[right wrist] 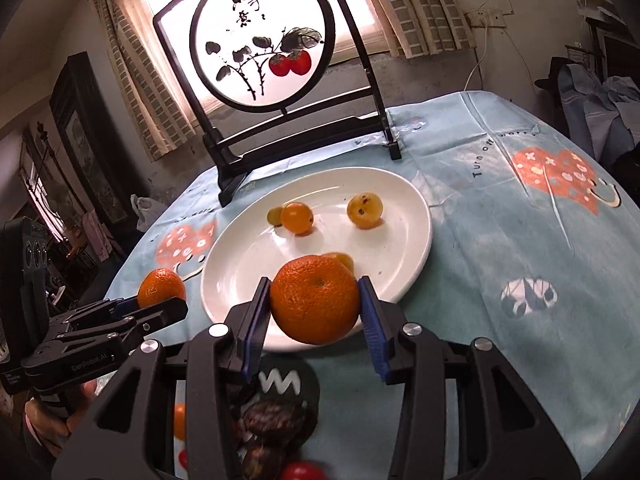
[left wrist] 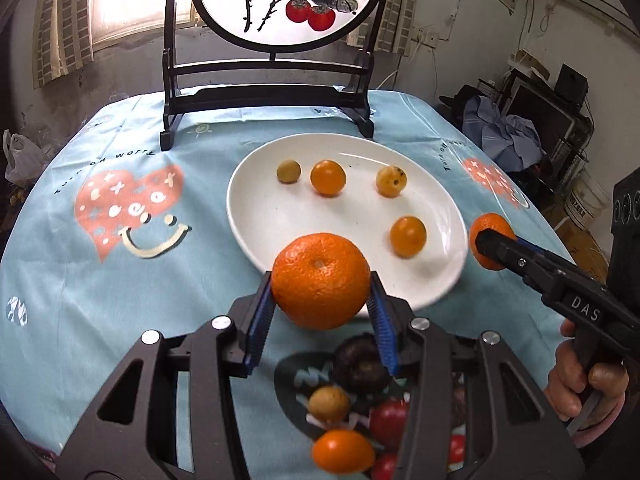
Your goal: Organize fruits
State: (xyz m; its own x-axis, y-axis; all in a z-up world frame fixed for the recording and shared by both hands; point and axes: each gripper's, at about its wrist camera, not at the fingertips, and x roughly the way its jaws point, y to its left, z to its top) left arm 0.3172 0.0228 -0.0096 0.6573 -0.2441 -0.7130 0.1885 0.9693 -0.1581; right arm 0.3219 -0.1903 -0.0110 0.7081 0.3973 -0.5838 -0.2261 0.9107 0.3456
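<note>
My left gripper (left wrist: 320,288) is shut on a mandarin (left wrist: 320,280) and holds it over the near rim of the white plate (left wrist: 280,224). My right gripper (right wrist: 316,300) is shut on another mandarin (right wrist: 314,300), also over the plate's (right wrist: 240,276) near edge. Each gripper shows in the other's view: the right one (left wrist: 490,248) at the plate's right side, the left one (right wrist: 160,300) at its left. Several small fruits lie on the plate: kumquats (left wrist: 328,178) (left wrist: 408,236) and yellow loquats (left wrist: 391,181) (left wrist: 289,171).
A dark patterned dish (left wrist: 360,408) under the grippers holds a dark fruit (left wrist: 360,364), a loquat, a kumquat (left wrist: 343,451) and red tomatoes (left wrist: 390,420). A black-framed round painted screen (left wrist: 280,0) stands behind the plate. The table has a blue printed cloth (left wrist: 120,280).
</note>
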